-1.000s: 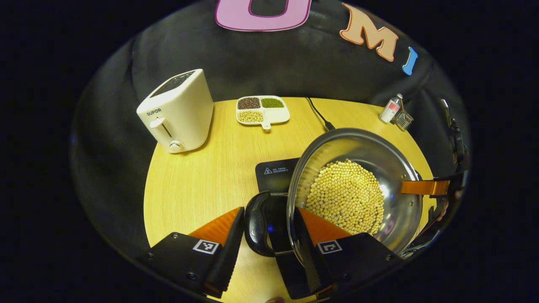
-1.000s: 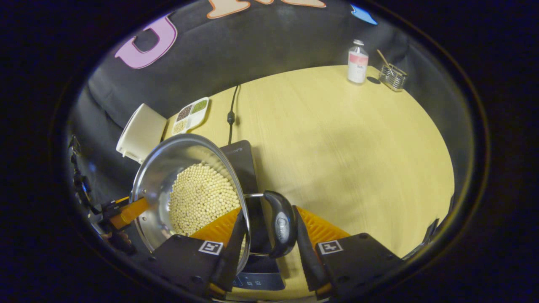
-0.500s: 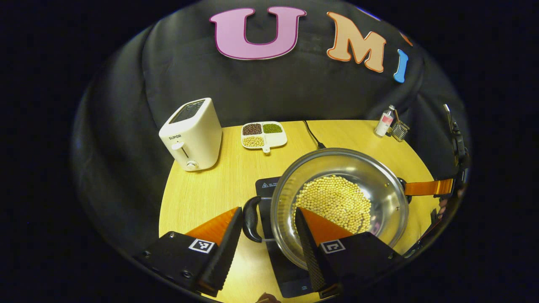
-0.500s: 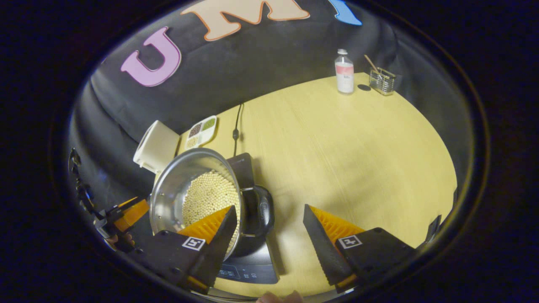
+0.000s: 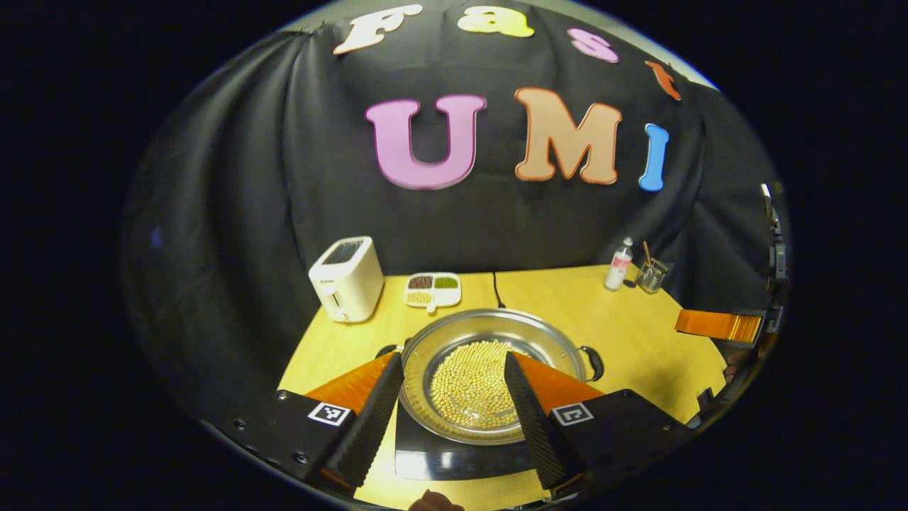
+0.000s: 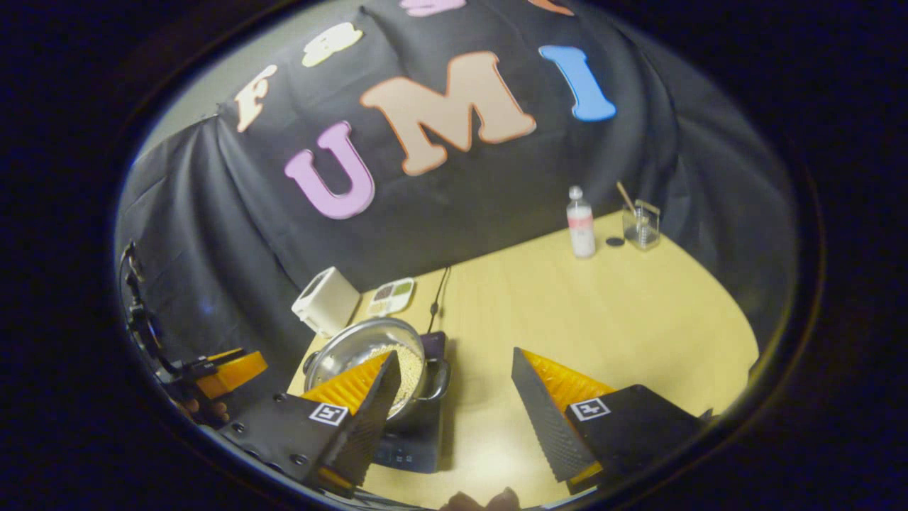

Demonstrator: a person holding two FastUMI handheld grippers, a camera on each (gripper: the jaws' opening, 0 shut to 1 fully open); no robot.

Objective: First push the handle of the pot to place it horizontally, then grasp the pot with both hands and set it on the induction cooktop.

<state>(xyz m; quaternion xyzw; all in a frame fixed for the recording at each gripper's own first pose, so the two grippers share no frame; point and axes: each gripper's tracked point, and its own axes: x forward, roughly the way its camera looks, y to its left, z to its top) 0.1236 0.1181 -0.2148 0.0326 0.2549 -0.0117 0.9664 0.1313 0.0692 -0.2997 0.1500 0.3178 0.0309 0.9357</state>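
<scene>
Two pot [image 5: 489, 380] handles in left view, bottle [image 6: 581, 223] clearer right

Staged kitchen booth, not real home: black cloth wall [image 5: 234, 213] behind round wooden table [image 5: 638, 341]. Kitchen props on top: toaster [image 5: 346, 278], induction cooktop [image 5: 461, 460], divided bean dish [image 5: 433, 289], bottle [image 5: 618, 264].
</scene>
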